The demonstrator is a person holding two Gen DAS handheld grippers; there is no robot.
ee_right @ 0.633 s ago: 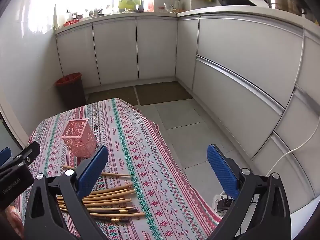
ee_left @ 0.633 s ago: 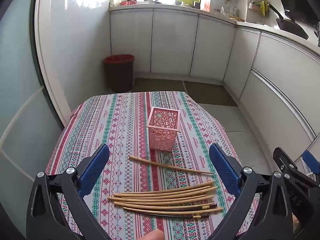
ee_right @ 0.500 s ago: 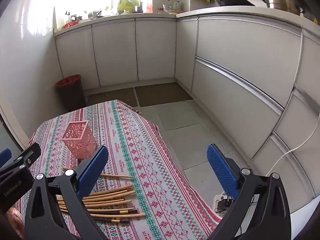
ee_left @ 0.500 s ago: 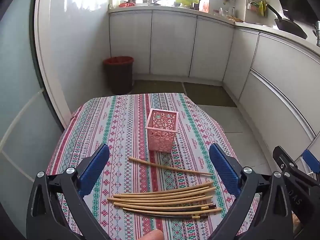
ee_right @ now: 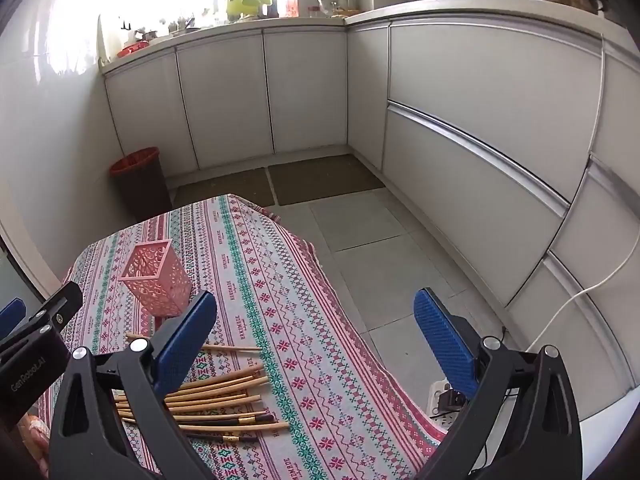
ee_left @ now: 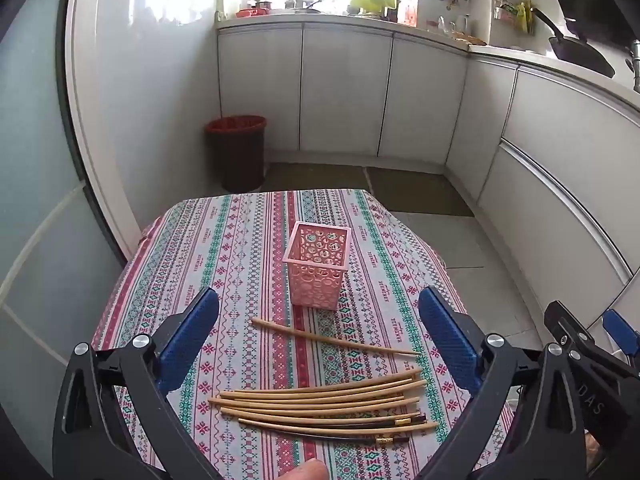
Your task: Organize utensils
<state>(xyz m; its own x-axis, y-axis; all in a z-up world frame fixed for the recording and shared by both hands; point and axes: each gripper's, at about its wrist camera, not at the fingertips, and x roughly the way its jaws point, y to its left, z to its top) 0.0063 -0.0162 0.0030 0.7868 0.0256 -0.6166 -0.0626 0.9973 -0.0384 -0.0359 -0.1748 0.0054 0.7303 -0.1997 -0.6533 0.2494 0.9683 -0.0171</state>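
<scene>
**Both grippers wide open above the chopsticks**

Left wrist view: I see my left gripper (ee_left: 318, 334) with its blue jaws spread wide and nothing between the pads. It hangs over a table with a striped cloth (ee_left: 240, 248). A bunch of chopsticks (ee_left: 320, 408) lies flat on the cloth, close to me. One single chopstick (ee_left: 334, 337) lies apart, between the bunch and a pink basket (ee_left: 318, 268). The basket stands upright in the middle of the table. A red bin (ee_left: 236, 152) sits on the floor by the wall.

Right wrist view: my right gripper (ee_right: 316, 334) is also spread wide and holds nothing. It hangs over the table's right edge. The chopsticks (ee_right: 224, 404) lie to its lower left, partly hidden by the left jaw. The pink basket (ee_right: 156, 280) stands further back.
</scene>
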